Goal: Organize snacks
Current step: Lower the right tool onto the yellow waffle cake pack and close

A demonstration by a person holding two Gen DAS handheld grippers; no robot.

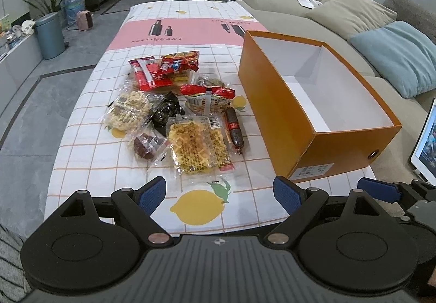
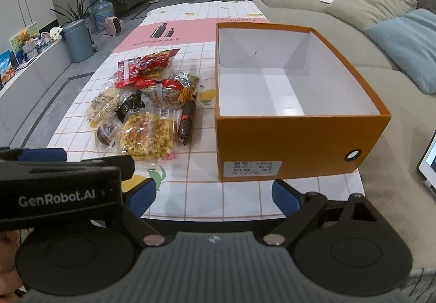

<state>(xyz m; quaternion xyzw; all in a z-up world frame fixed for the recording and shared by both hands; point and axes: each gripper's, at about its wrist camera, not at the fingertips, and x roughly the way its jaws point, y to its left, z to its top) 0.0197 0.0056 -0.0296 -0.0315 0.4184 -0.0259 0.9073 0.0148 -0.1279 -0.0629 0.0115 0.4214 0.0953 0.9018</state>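
Snacks (image 1: 179,109) piled on checked tablecloth (image 1: 90,145), orange box (image 1: 286,118) beside sofa (image 1: 340,14), both grippers' fingers wide

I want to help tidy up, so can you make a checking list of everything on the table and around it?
Surface: checked tablecloth with lemon prints, covering a long table.
Job's things: snack pile, all on the cloth; waffle pack nearest, sausage stick beside it; orange box, open, nothing in it.
Clutter: tablet at the right edge.
Grippers: left gripper and right gripper, fingers open, holding nothing.
Cables: white cable at the tablet.
Surroundings: sofa with cushions, bin, plants, dining table behind.
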